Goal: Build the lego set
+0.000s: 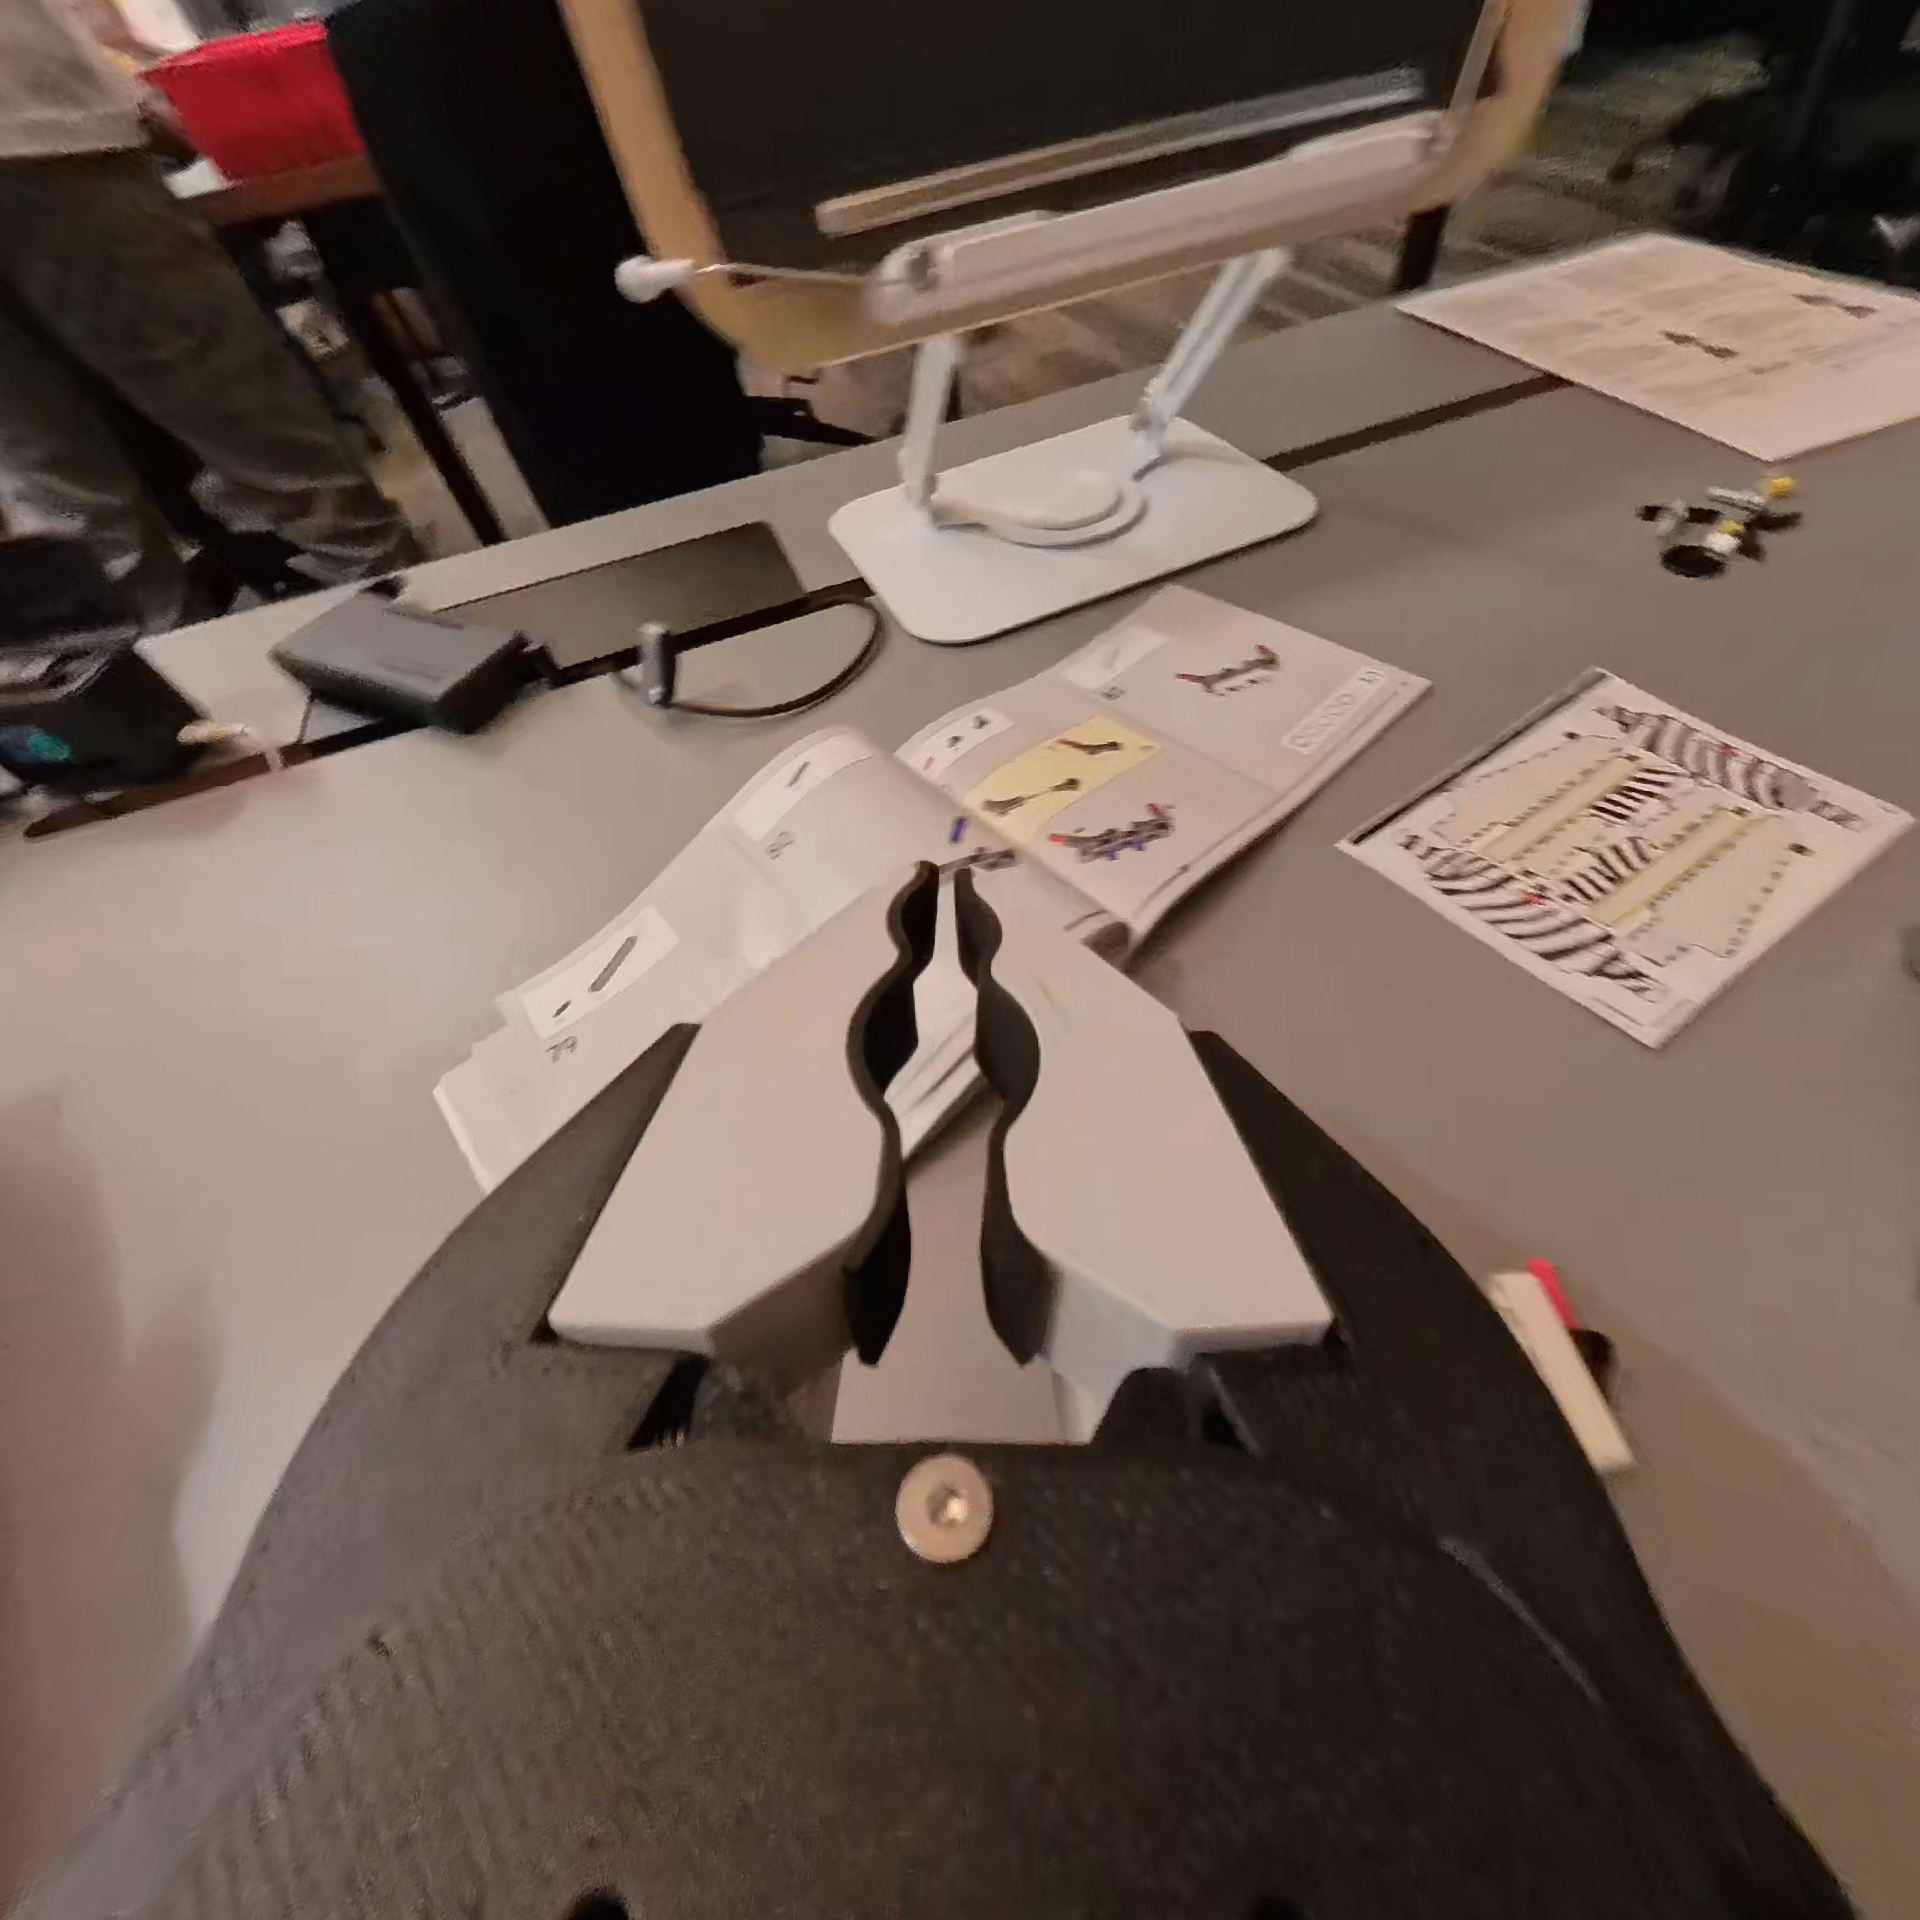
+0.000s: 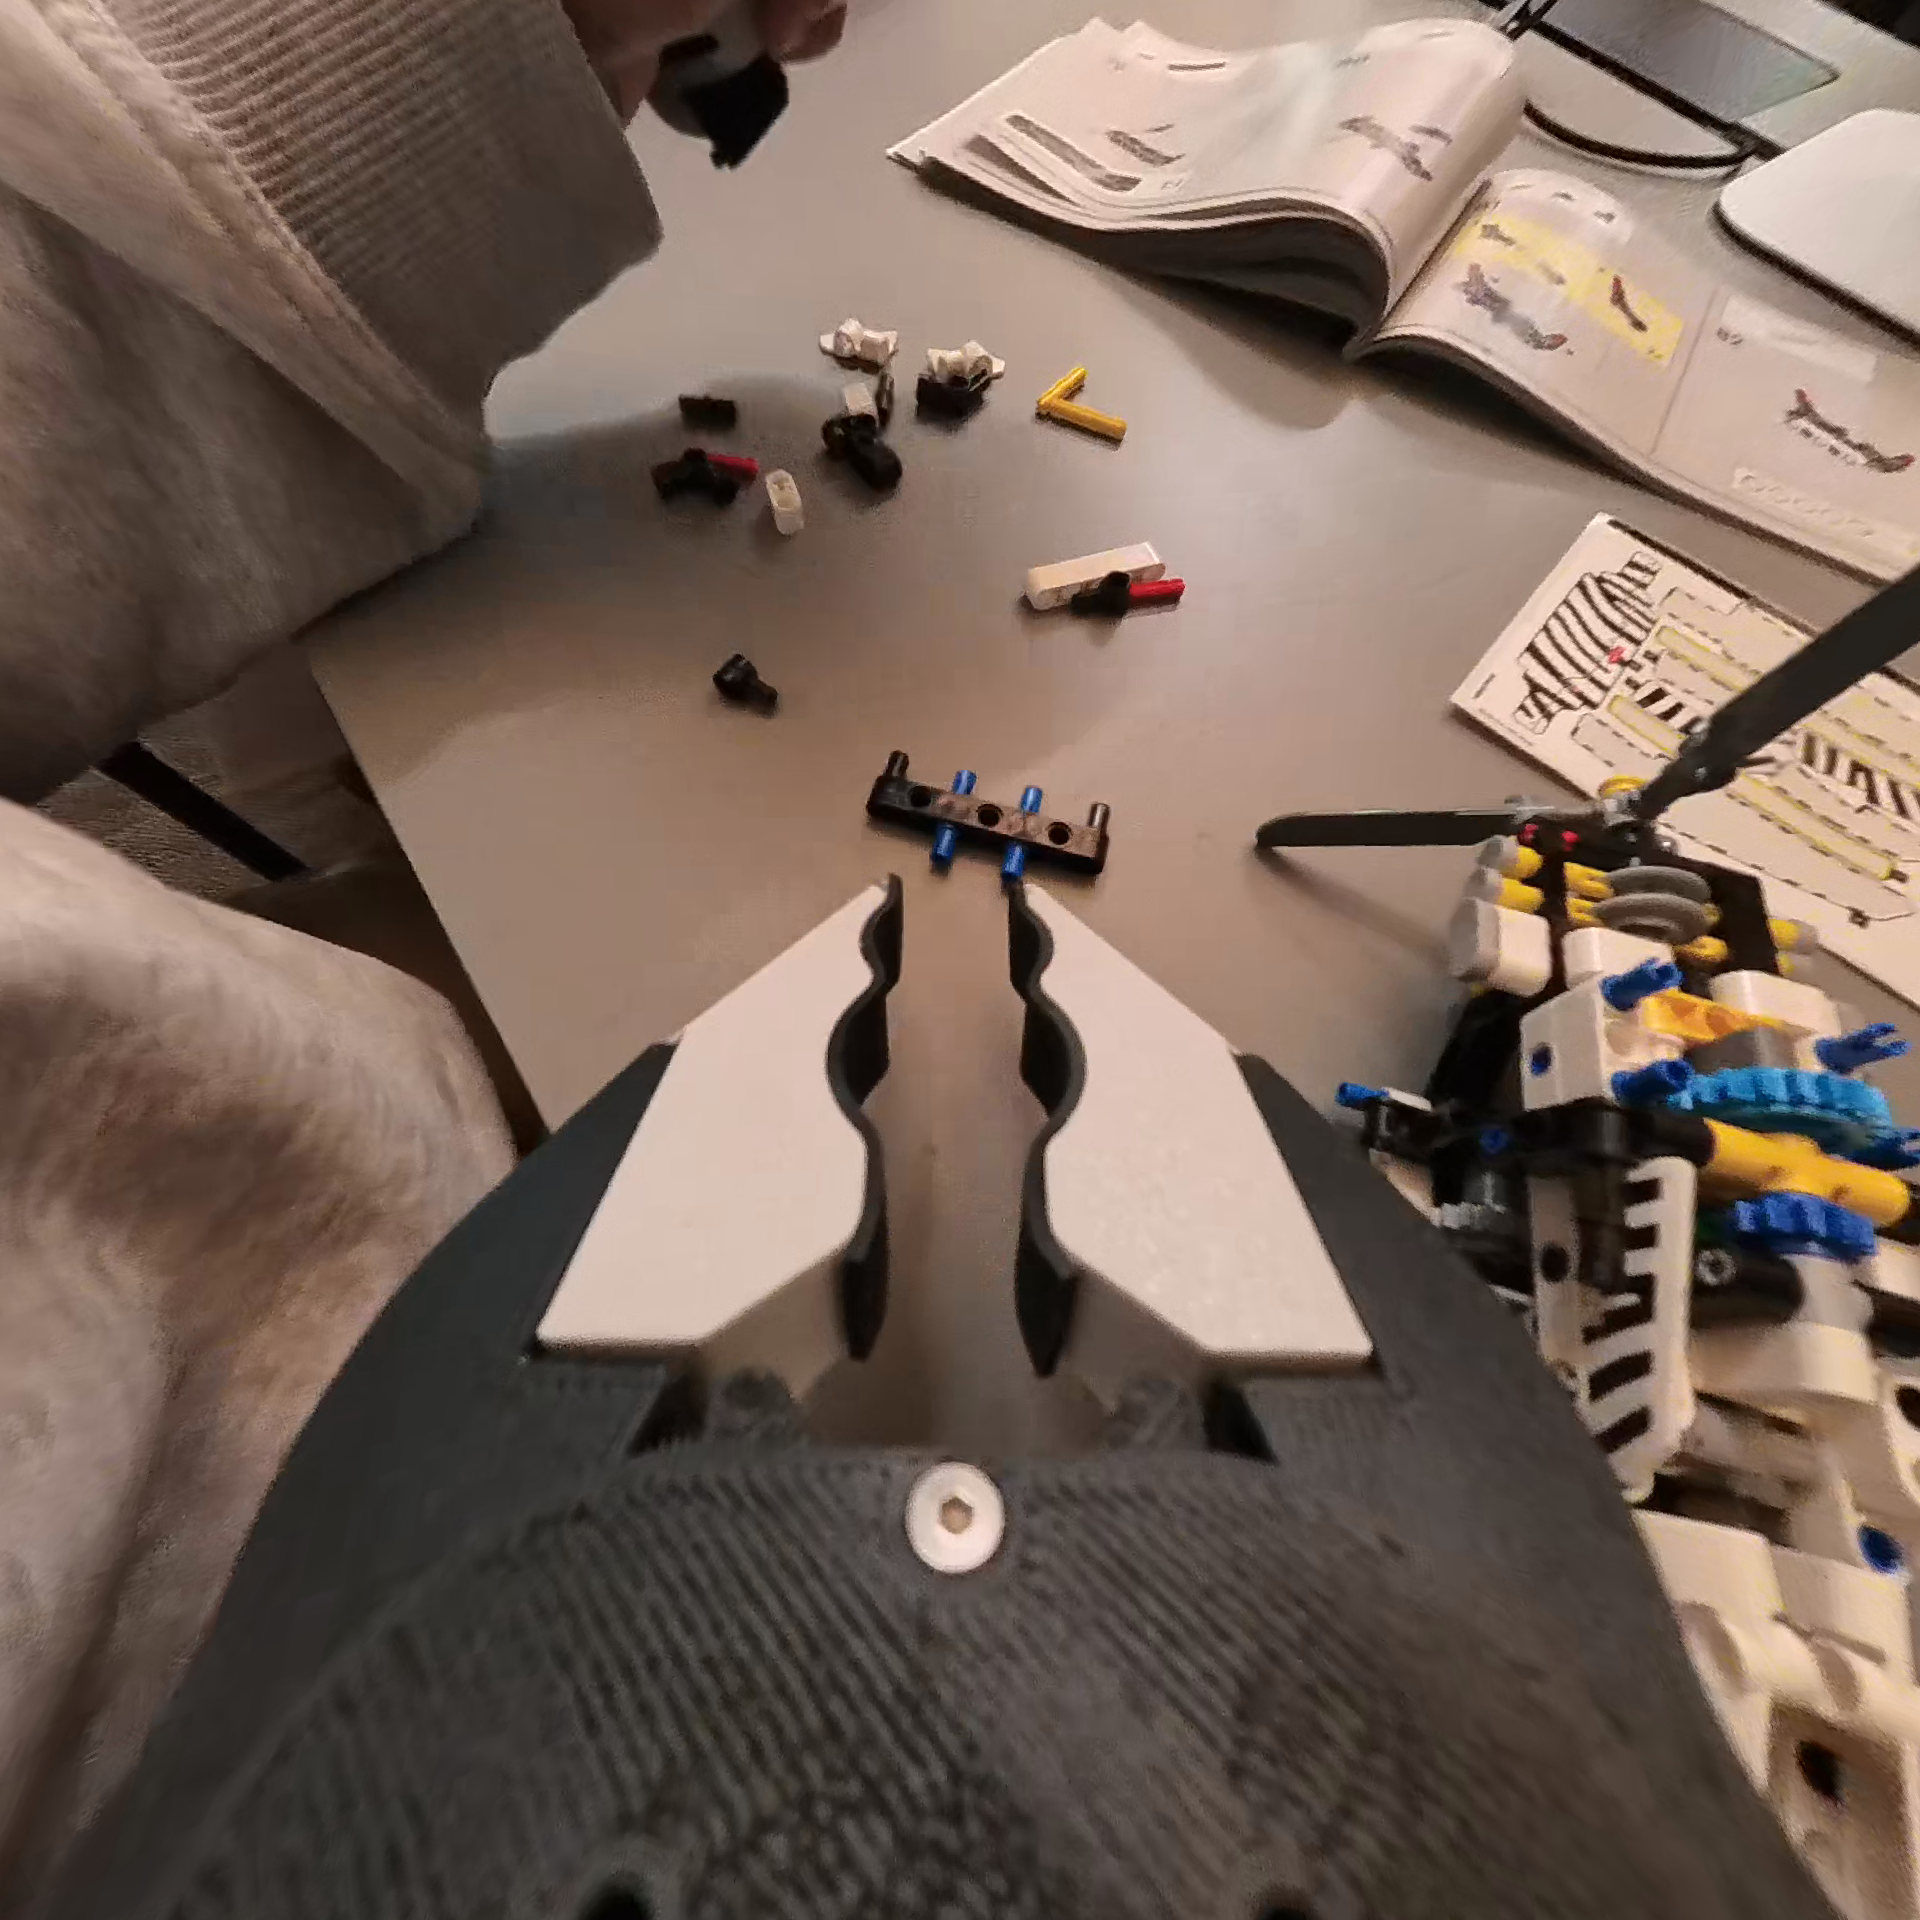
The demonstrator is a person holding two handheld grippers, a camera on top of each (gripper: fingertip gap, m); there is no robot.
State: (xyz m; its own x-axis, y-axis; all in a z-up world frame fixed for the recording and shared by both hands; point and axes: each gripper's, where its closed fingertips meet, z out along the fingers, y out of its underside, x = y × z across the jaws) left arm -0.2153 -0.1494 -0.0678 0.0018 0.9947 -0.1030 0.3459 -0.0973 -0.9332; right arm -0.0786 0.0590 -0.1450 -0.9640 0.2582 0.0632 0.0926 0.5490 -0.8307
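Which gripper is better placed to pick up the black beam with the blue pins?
Right. The right gripper is open, its tips just short of the black lego beam with two blue pins. The left gripper hangs nearly shut above the open instruction booklet.

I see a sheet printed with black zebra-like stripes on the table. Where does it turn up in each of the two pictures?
Left wrist view: the striped sheet lies at middle right, flat on the grey table, right of the open instruction booklet.
Right wrist view: the striped sheet sits at the right edge, partly behind the helicopter model.
Shared landmark: the open instruction booklet, beside the sheet in both.
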